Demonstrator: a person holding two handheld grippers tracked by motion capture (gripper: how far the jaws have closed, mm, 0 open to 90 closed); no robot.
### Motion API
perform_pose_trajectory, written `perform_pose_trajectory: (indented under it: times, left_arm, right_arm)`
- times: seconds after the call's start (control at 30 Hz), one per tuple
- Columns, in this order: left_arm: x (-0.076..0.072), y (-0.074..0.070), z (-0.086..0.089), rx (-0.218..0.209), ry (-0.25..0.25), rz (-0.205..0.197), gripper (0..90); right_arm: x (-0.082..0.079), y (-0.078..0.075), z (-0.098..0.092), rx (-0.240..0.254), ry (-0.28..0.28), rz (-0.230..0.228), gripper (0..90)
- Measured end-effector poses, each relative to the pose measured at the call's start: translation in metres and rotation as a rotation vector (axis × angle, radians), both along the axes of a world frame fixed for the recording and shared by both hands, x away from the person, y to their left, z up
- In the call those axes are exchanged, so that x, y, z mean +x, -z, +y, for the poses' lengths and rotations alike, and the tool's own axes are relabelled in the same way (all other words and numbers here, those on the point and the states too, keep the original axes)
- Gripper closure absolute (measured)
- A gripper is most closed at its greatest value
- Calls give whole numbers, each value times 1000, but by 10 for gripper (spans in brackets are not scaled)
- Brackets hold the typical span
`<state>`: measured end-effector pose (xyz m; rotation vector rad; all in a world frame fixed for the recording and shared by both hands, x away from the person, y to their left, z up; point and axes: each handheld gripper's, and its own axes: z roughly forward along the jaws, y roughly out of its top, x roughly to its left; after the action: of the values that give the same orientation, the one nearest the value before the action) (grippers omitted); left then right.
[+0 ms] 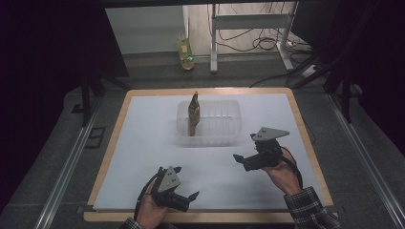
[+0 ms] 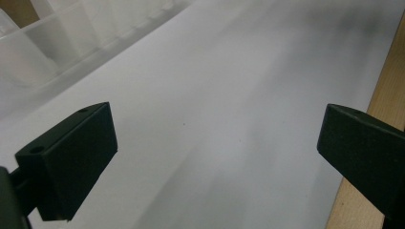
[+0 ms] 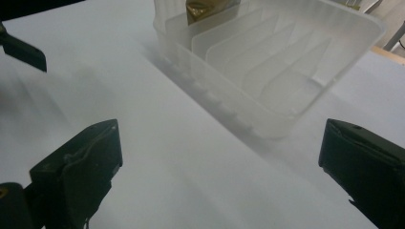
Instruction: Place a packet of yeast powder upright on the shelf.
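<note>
Bottle point(image 1: 185, 50) beyond table point(image 1: 210, 90), overhead.

clear plastic rack bin point(image 1: 229, 136) mid-bench, ribbed slots inside; brown pointed packet point(image 1: 193, 114) standing upright in its left slot

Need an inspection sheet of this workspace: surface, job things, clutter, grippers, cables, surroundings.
Surface: white sheet over a wooden table.
Job's things: clear plastic rack bin with dividers; brown packet stands upright at its left end.
Clutter: nothing seen on the sheet.
Grippers: left gripper open, holding nothing, near the front edge; right gripper open, holding nothing, apart from the bin's right front corner.
Cables: one trails from each gripper; more lie on the floor behind.
Surroundings: bottle on the floor, metal frame legs, dark curtains.
</note>
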<state>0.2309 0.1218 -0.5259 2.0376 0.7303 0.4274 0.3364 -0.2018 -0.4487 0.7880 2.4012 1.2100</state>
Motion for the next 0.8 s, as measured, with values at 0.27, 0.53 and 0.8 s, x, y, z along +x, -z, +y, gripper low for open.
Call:
perform_pose_trajectory:
  times: [0.27, 0.53, 0.8]
  left_arm:
    - [1, 0, 1, 2, -3, 2, 0]
    - [1, 0, 2, 4, -7, 2, 0]
    - [1, 0, 2, 8, -9, 4, 0]
  right_arm:
    - [-13, 12, -17, -6, 9, 13, 10]
    - [-29, 20, -29, -9, 7, 24, 10]
    - [-45, 31, -39, -49, 8, 45, 10]
